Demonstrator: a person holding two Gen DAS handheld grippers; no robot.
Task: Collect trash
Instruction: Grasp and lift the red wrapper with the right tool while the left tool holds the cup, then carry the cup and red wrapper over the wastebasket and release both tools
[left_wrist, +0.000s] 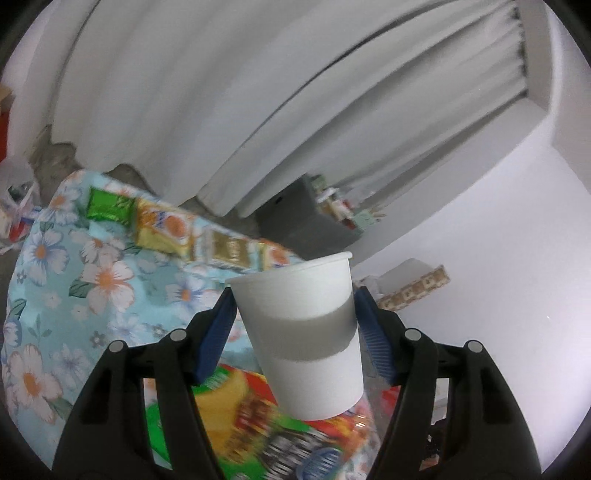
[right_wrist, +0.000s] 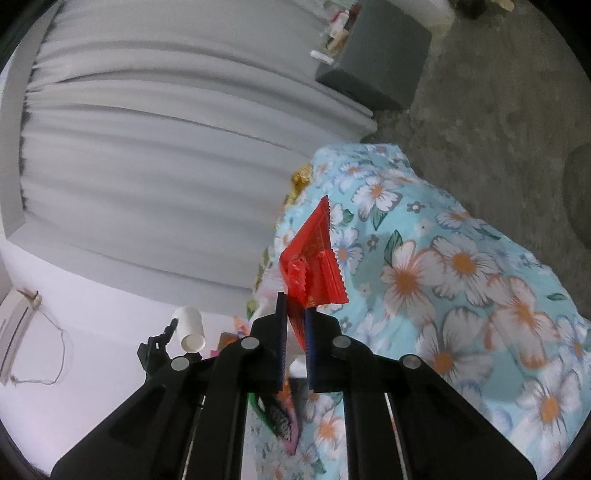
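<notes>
My left gripper (left_wrist: 295, 306) is shut on a white paper cup (left_wrist: 306, 332) with a grey band, its blue pads pressing both sides; the cup hangs tilted above the table. A colourful snack bag (left_wrist: 258, 424) lies under it on the floral cloth (left_wrist: 74, 295). Several wrappers, one green (left_wrist: 109, 205) and others yellow and gold (left_wrist: 166, 229), lie along the cloth's far edge. My right gripper (right_wrist: 295, 306) is shut on a red wrapper (right_wrist: 314, 258), held up over the floral cloth (right_wrist: 461, 277). In the right wrist view the cup (right_wrist: 190, 328) shows small at the left, in the other gripper.
White curtains (left_wrist: 221, 92) hang behind the table. A grey box (right_wrist: 373, 62) with small items beside it stands on the concrete floor (right_wrist: 498, 110). A white wall (left_wrist: 498, 240) is to the side. A gold wrapper (right_wrist: 301, 177) lies at the cloth's far edge.
</notes>
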